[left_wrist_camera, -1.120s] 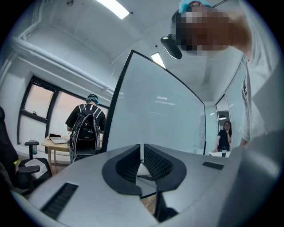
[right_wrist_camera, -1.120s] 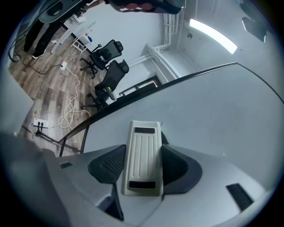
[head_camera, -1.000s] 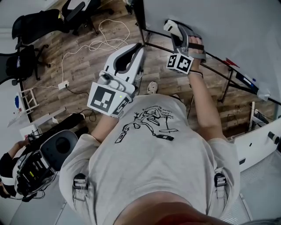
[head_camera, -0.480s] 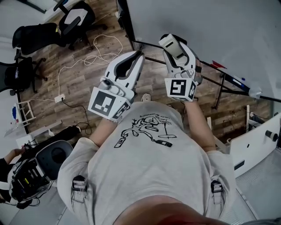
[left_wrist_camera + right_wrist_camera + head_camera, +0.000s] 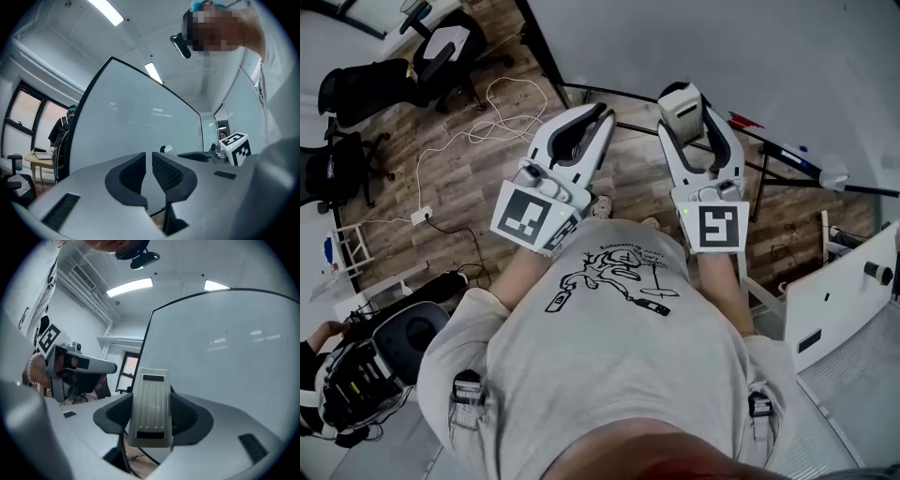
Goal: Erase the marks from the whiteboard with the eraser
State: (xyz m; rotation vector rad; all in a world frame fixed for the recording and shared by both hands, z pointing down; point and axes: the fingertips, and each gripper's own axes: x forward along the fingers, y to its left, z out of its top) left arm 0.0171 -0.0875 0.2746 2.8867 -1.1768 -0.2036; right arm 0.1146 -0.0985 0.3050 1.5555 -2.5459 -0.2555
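The right gripper (image 5: 684, 105) has drawn back from the whiteboard (image 5: 750, 56) and now sits level beside the left gripper (image 5: 602, 112), near the person's chest. Its jaws clamp the eraser (image 5: 150, 406), a pale ribbed block standing upright, off the board. The left gripper's jaws sit almost together, empty.

I see an office from here: black swivel chairs (image 5: 370, 86) on a wood-plank floor (image 5: 459, 192), a large whiteboard (image 5: 722, 47) on a metal stand (image 5: 769, 173), long strip lights (image 5: 107, 11) in a white ceiling (image 5: 154, 33), and a tall window (image 5: 23, 117) with a small counter (image 5: 40, 158) beside it.
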